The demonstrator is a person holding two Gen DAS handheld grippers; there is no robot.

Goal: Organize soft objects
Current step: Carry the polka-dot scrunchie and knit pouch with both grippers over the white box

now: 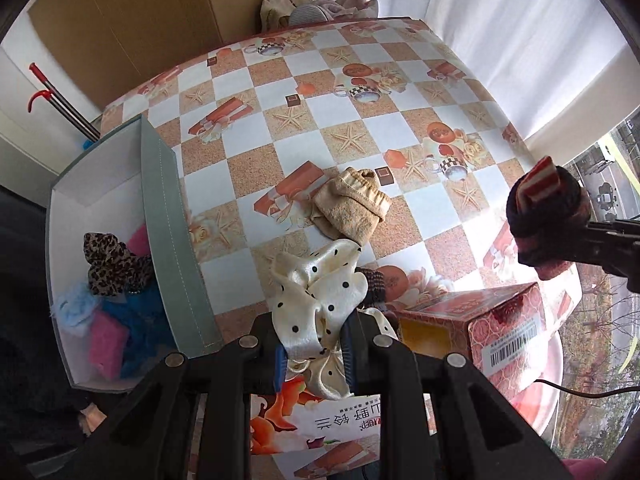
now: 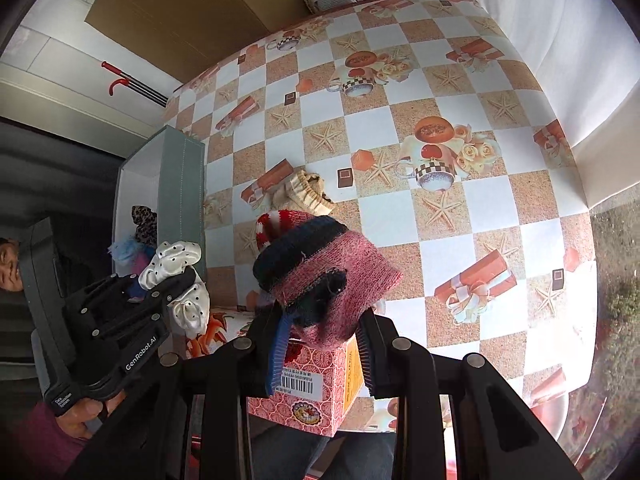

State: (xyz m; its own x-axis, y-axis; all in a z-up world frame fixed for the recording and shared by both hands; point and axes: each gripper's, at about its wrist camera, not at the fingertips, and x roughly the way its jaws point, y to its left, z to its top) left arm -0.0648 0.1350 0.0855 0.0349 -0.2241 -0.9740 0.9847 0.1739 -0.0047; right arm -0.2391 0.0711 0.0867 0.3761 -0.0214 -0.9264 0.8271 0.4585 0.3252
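My left gripper [image 1: 314,354] is shut on a cream satin scrunchie with black dots [image 1: 320,292], held above the table's near edge; both also show in the right wrist view [image 2: 176,276]. My right gripper [image 2: 320,348] is shut on a rolled pink, navy and red-striped knit sock [image 2: 320,272], held in the air; the sock also shows at the right in the left wrist view [image 1: 548,220]. A beige sock [image 1: 352,208] lies on the checkered table [image 1: 360,120]. A grey-green storage box [image 1: 168,232] at the left holds a leopard scrunchie [image 1: 114,264] and pink and blue soft items.
A red patterned carton with a barcode [image 1: 480,332] stands at the table's near edge, below my right gripper [image 2: 312,396]. A dark knit item [image 1: 376,288] lies behind the scrunchie. A printed box [image 1: 320,432] lies below my left gripper. Clothes pile beyond the far edge [image 1: 316,8].
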